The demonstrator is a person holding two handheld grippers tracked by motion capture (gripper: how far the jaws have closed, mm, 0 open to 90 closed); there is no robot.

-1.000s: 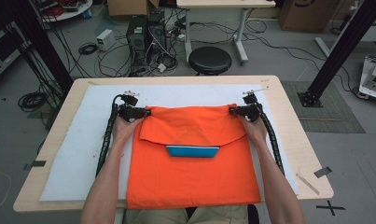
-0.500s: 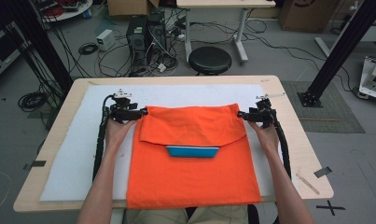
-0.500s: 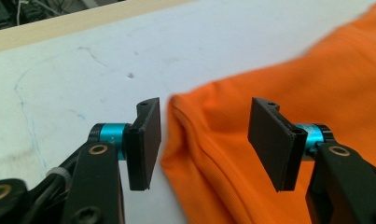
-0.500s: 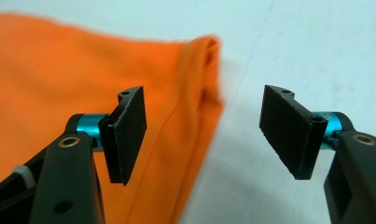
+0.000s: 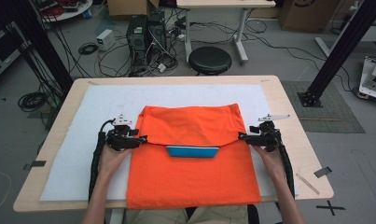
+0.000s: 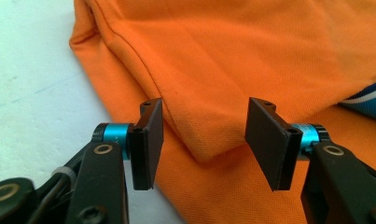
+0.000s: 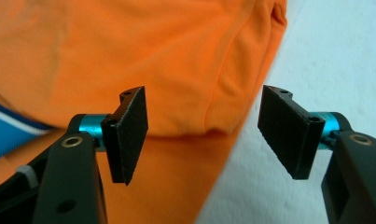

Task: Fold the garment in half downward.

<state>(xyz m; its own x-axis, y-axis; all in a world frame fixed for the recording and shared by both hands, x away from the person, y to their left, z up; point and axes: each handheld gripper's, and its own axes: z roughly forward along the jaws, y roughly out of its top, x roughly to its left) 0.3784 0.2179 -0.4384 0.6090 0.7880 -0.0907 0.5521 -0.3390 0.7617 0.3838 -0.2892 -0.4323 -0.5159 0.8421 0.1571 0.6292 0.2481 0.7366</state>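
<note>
The orange shirt [image 5: 193, 158] lies in the middle of the white surface [image 5: 73, 154] with its top part already folded down, and the left tongs [image 5: 141, 139] and right tongs [image 5: 242, 136], just opened, stand spread at the fold's corners, so more folds are likely left.

Black stool [image 5: 210, 59] beyond the table [image 5: 288, 116]; computer tower [image 5: 136, 32] nearby.

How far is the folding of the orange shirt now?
Done: the top of the orange shirt lies folded down over its blue collar. In hand: nothing; the left gripper and right gripper have just been opening, jaws empty beside the fold corners. Left: further folds, probably.
</note>
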